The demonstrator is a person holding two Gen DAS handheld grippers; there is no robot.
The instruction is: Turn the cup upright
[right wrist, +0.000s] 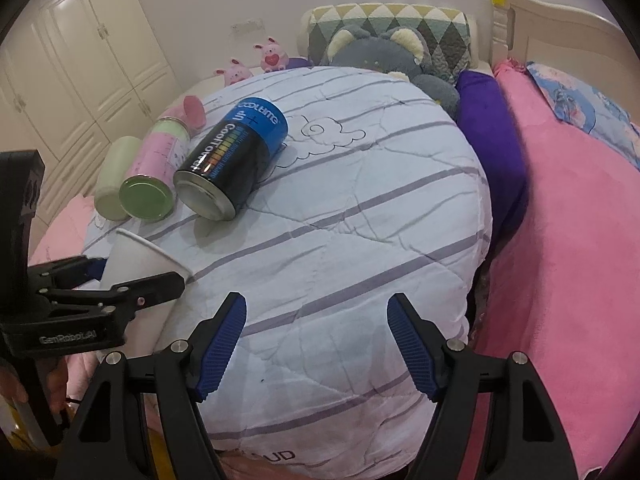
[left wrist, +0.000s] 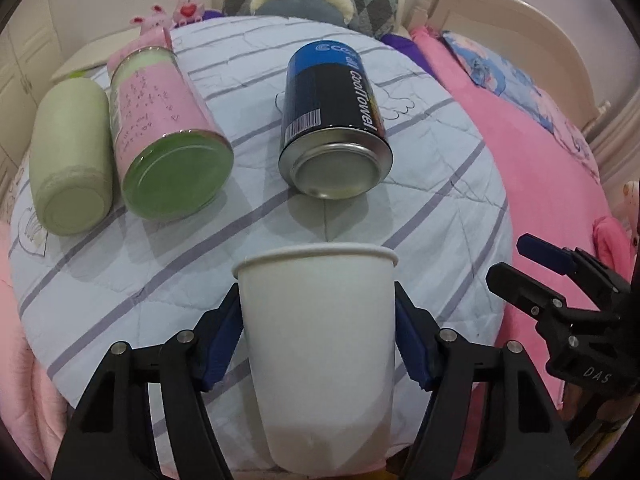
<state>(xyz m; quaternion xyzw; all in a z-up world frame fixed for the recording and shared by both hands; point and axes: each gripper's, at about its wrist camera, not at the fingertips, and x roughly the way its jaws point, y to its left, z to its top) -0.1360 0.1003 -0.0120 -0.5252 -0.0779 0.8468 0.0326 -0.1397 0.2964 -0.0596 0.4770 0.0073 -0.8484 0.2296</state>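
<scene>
A white paper cup (left wrist: 320,344) lies on its side between the blue pads of my left gripper (left wrist: 318,300), which is shut on it; its rim points away from the camera toward the cans. In the right wrist view the cup (right wrist: 140,260) shows at the left, held in the left gripper (right wrist: 104,280), rim pointing up and to the right. My right gripper (right wrist: 316,308) is open and empty over the pale blue striped quilt (right wrist: 360,240); it also shows at the right edge of the left wrist view (left wrist: 520,260).
A blue-black CoolTowel can (left wrist: 336,128), a pink-green jar (left wrist: 168,136) and a pale green bottle (left wrist: 72,160) lie on their sides on the quilt beyond the cup. Plush toys (right wrist: 380,52) and a pillow sit at the headboard. A pink blanket (right wrist: 560,260) lies to the right.
</scene>
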